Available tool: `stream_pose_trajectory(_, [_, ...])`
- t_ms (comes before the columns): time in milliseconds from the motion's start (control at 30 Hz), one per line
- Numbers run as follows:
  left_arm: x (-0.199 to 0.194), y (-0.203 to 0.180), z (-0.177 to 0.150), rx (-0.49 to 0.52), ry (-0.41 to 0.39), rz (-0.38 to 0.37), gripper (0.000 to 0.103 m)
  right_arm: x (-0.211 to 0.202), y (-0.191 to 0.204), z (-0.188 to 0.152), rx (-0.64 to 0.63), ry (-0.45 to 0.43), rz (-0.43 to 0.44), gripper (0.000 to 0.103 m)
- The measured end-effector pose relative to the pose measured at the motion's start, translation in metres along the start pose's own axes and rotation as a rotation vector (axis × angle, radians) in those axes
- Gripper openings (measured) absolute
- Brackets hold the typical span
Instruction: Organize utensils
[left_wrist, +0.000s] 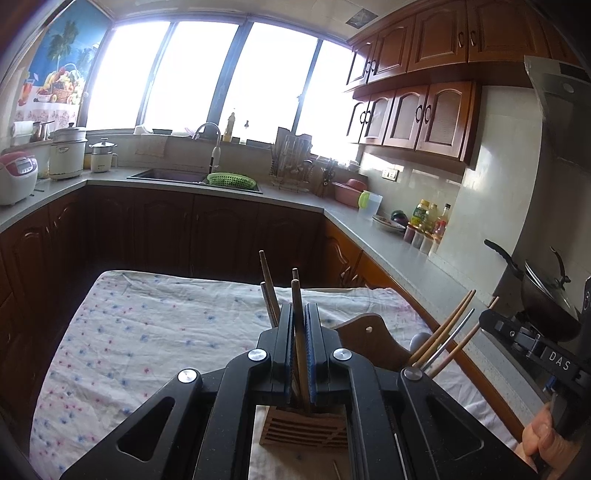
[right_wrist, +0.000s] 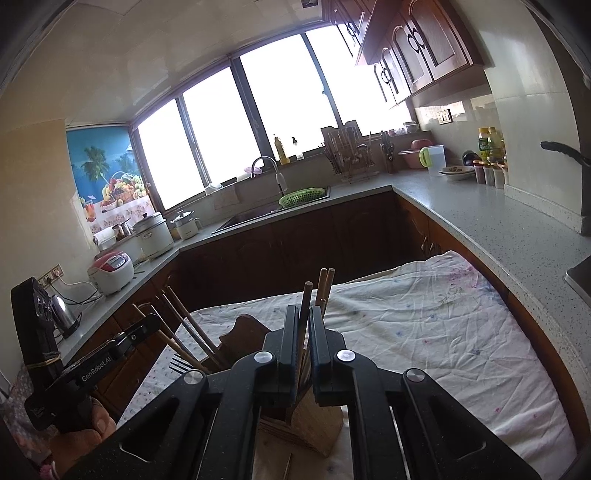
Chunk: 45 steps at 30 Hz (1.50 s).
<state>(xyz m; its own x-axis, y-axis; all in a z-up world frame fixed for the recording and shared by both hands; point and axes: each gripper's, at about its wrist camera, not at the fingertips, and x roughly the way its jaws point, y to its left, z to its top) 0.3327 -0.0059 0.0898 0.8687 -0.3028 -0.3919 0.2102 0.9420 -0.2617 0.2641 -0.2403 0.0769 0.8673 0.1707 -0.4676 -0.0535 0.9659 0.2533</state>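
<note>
My left gripper (left_wrist: 298, 314) is shut on a brown wooden chopstick (left_wrist: 297, 295) that stands upright with its lower end in the slatted wooden utensil holder (left_wrist: 303, 426) below the jaws. More chopsticks (left_wrist: 266, 280) stand in the holder just left of it. My right gripper (right_wrist: 303, 314) is shut on a dark chopstick (right_wrist: 306, 299) over the same wooden holder (right_wrist: 310, 424). Two lighter chopsticks (right_wrist: 324, 288) rise behind it. Further chopsticks and a metal handle (left_wrist: 447, 332) lean out of another compartment, seen in the right wrist view with a fork (right_wrist: 181, 363).
The holder stands on a table covered by a white flowered cloth (left_wrist: 147, 332). Grey counters run around the room, with a sink and green basket (left_wrist: 231, 181), rice cookers (left_wrist: 16, 177), bottles (left_wrist: 428, 218) and a black wok (left_wrist: 543, 295). A loose stick (left_wrist: 336, 470) lies by the holder.
</note>
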Motion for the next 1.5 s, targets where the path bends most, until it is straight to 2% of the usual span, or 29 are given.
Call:
stream_pose_trajectory(133, [0.002,0.001,-0.003,0.003,0.014,-0.003,0.005,0.001,0.000,0.000,0.002,0.000,-0.002,0.006])
stream_pose_trajectory(200, [0.003,0.002,-0.005,-0.002,0.029,-0.012,0.008,0.002,-0.001,0.000,0.006,0.004,0.000,0.007])
stream_pose_trajectory(233, [0.001,0.003,-0.004,-0.004,0.029,-0.012,0.013,0.002,-0.002,0.000,0.012,0.008,0.004,0.010])
stream_pose_trajectory(267, [0.000,0.003,-0.004,-0.008,0.026,-0.005,0.021,0.002,-0.002,0.000,0.018,0.010,0.007,0.010])
stream_pose_trajectory(300, [-0.003,0.004,-0.004,-0.017,0.018,0.001,0.024,0.002,-0.002,-0.001,0.022,0.009,0.014,0.011])
stream_pose_trajectory(367, [-0.011,0.006,-0.004,-0.031,0.005,-0.001,0.039,-0.002,-0.002,0.000,0.026,0.003,0.012,0.015])
stream_pose_trajectory(400, [-0.015,0.007,-0.005,-0.034,-0.003,0.006,0.044,-0.005,-0.003,0.000,0.029,-0.004,0.017,0.028])
stream_pose_trajectory(433, [-0.020,0.008,-0.006,-0.036,-0.014,0.012,0.052,-0.008,-0.003,0.001,0.034,-0.013,0.025,0.044])
stream_pose_trajectory(467, [-0.026,0.009,-0.007,-0.037,-0.027,0.016,0.057,-0.012,-0.003,0.001,0.037,-0.023,0.025,0.050])
stream_pose_trajectory(500, [-0.032,0.010,-0.010,-0.038,-0.036,0.022,0.058,-0.016,-0.002,0.001,0.041,-0.033,0.026,0.055])
stream_pose_trajectory(567, [-0.042,0.011,-0.017,-0.042,-0.042,0.031,0.066,-0.025,-0.002,-0.001,0.048,-0.048,0.033,0.059])
stream_pose_trajectory(633, [-0.052,0.012,-0.026,-0.047,-0.046,0.039,0.072,-0.034,-0.001,-0.004,0.053,-0.073,0.035,0.072])
stream_pose_trajectory(667, [-0.058,0.013,-0.031,-0.050,-0.047,0.045,0.076,-0.038,0.000,-0.007,0.053,-0.085,0.033,0.075])
stream_pose_trajectory(733, [-0.068,0.014,-0.042,-0.057,-0.048,0.053,0.081,-0.045,0.001,-0.014,0.055,-0.098,0.030,0.086])
stream_pose_trajectory(900, [-0.091,0.017,-0.064,-0.090,-0.026,0.065,0.086,-0.057,0.007,-0.036,0.064,-0.086,0.048,0.100])
stream_pose_trajectory(967, [-0.103,0.018,-0.071,-0.109,-0.025,0.065,0.092,-0.062,0.010,-0.046,0.057,-0.078,0.046,0.102])
stream_pose_trajectory(1033, [-0.115,0.017,-0.079,-0.126,-0.036,0.068,0.094,-0.068,0.012,-0.056,0.051,-0.071,0.046,0.103])
stream_pose_trajectory(1500, [-0.187,0.013,-0.131,-0.130,-0.018,0.128,0.095,-0.113,0.008,-0.123,0.069,-0.065,0.024,0.103])
